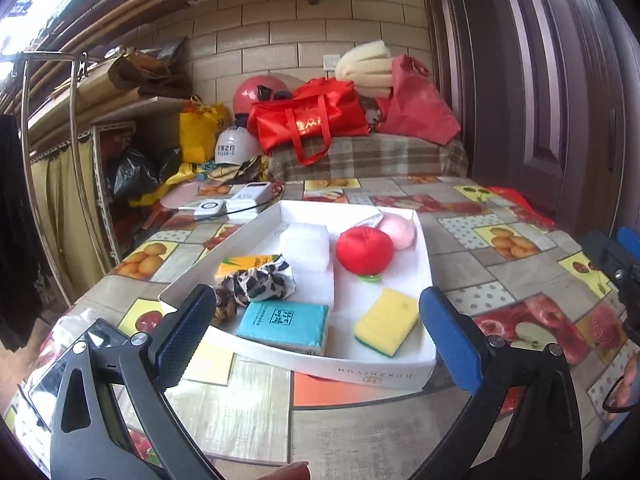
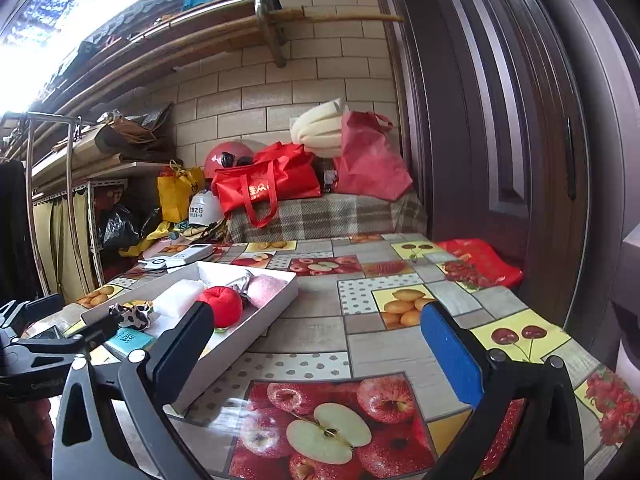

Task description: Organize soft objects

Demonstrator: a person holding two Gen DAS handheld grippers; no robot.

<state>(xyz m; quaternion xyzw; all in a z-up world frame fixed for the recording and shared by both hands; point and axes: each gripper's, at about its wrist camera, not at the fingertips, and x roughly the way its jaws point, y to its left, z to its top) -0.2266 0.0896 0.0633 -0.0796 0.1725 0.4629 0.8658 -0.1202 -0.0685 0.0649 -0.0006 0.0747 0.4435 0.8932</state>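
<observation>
A shallow white box (image 1: 384, 374) lies on the fruit-print tablecloth. Inside it sit a yellow sponge (image 1: 386, 322), a teal tissue pack (image 1: 284, 324), a red plush apple (image 1: 364, 250), a pink puff (image 1: 398, 230), a white foam block (image 1: 306, 246), a leopard-print scrunchie (image 1: 260, 280) and a yellow packet (image 1: 244, 264). My left gripper (image 1: 316, 332) hangs open just in front of the box, nothing between its fingers. My right gripper (image 2: 316, 344) stands open over bare tablecloth, right of the box (image 2: 224, 356), with the plush apple (image 2: 222, 306) beyond its left finger.
A power bank (image 1: 250, 198) and a small white device (image 1: 208, 208) lie behind the box. A phone (image 1: 72, 368) rests at the table's near left. A bench with red bags (image 1: 312, 120) stands behind the table, a dark door (image 2: 500, 120) on the right.
</observation>
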